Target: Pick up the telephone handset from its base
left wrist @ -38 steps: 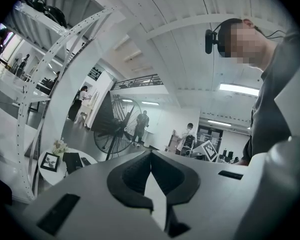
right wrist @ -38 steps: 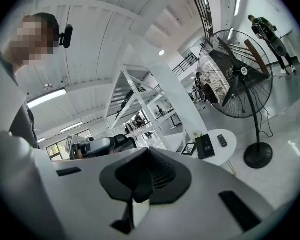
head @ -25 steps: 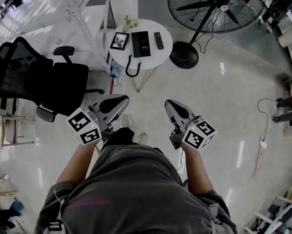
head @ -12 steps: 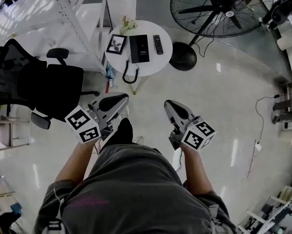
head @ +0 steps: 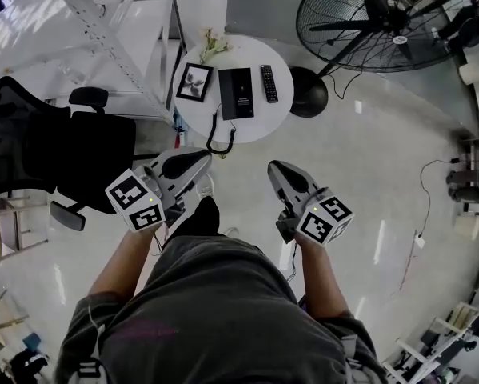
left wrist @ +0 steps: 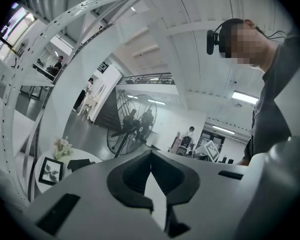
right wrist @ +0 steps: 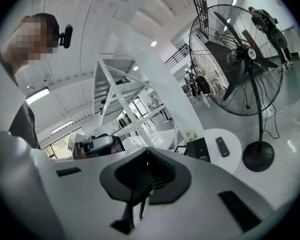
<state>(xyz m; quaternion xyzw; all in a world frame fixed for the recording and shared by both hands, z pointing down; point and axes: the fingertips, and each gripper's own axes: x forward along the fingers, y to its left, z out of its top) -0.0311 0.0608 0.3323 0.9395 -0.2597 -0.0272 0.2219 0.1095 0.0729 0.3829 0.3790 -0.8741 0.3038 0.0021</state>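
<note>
**Head view.** Left gripper and right gripper are held out side by side, both clenched with nothing in them. The round table stands ahead of both tips, well apart from them. On it the telephone shows as one dark slab; the handset cannot be told from the base at this size. The cord loops off the table edge nearest the left gripper. The remote lies on the right-gripper side of the telephone and the picture frame on the left-gripper side. The office chair is outboard of the left gripper, cut by the frame edge. The fan stands beyond the right gripper, its top cut off.

**Left gripper view.** Jaw tips are met and empty. The gripper's own housing hides the lower scene. Only the table edge, the picture frame and a dark corner of the telephone show, left of the jaws. The fan is straight beyond the tips.

**Right gripper view.** Jaws are together and empty. The telephone sits right of the tips, its lower part behind the housing. The remote is just beside it and the fan further right.
</note>
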